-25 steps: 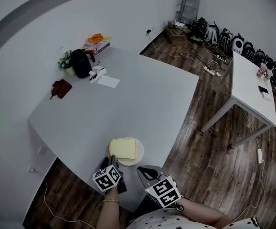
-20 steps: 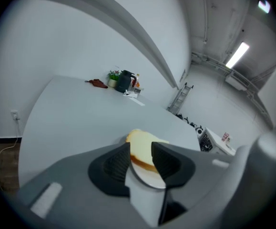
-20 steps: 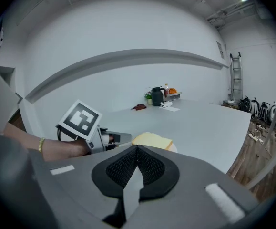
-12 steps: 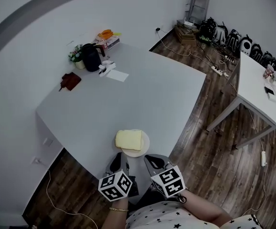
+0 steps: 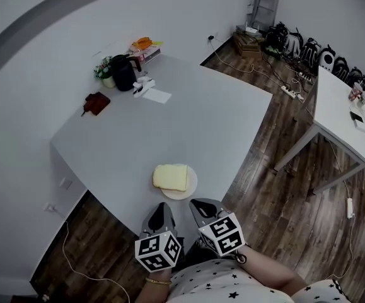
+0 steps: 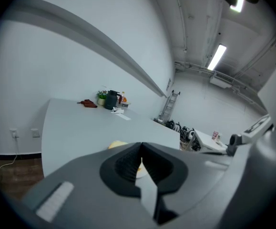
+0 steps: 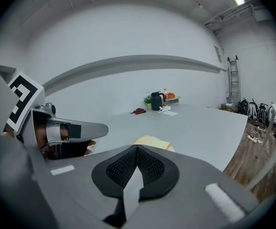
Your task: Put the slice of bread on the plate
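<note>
A pale yellow slice of bread (image 5: 171,177) lies on a small white plate (image 5: 190,183) near the front edge of the grey table (image 5: 169,125). In the right gripper view the bread (image 7: 152,142) shows just beyond the jaws. My left gripper (image 5: 162,211) hovers off the table's edge, below the plate, shut with nothing in it. My right gripper (image 5: 200,206) is beside it, also shut and empty. The left gripper view shows the shut jaws (image 6: 141,146) meeting, with a sliver of the bread (image 6: 117,145) behind them.
At the table's far corner stand a black kettle (image 5: 123,72), a small potted plant (image 5: 104,71), a dark red pouch (image 5: 96,103), a paper sheet (image 5: 157,96) and some packets. A second white table (image 5: 343,115) stands at the right over wooden floor with cables.
My left gripper has drawn back from the plate, risen and shut, leaving the bread on the plate. The right gripper has barely moved.
</note>
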{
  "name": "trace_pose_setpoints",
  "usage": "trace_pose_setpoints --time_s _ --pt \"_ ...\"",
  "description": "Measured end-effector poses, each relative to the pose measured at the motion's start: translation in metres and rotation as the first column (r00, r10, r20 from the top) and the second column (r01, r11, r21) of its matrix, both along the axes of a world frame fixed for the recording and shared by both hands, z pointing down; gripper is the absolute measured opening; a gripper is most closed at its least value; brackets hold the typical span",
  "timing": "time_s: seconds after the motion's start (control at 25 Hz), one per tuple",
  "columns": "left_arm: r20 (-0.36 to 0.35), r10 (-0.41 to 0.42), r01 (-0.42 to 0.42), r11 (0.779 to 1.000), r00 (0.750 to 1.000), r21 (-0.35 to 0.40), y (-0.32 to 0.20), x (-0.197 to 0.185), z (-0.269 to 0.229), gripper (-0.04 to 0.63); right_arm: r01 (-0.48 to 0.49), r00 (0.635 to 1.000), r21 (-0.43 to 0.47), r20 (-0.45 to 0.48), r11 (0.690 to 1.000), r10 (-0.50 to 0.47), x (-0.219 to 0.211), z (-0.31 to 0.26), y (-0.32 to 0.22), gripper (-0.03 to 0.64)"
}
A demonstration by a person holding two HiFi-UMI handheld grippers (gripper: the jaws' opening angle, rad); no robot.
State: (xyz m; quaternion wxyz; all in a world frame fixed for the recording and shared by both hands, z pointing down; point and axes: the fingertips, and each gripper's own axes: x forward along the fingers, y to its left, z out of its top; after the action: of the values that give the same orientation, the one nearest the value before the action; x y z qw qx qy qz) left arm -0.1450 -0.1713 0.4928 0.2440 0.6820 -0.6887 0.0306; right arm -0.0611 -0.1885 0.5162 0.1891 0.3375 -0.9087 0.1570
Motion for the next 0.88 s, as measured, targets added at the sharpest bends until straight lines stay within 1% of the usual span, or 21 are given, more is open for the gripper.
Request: trace_pose_setpoints --time_s 0.44,0.88 --pt "-0.002 0.015 -0.015 1.0 1.0 -0.01 0.001 0.004 0.0 0.008 0.008 1.0 0.034 -0.017 0.999 -0.007 0.004 -0.008 0.006 -0.002" --pt "0.013 0.036 -0.036 0.999 0.999 -0.003 -0.002 0.013 -0.005 0.008 0.003 1.0 0.037 -0.018 0.999 -0.002 0.01 -0.008 0.005 -0.002"
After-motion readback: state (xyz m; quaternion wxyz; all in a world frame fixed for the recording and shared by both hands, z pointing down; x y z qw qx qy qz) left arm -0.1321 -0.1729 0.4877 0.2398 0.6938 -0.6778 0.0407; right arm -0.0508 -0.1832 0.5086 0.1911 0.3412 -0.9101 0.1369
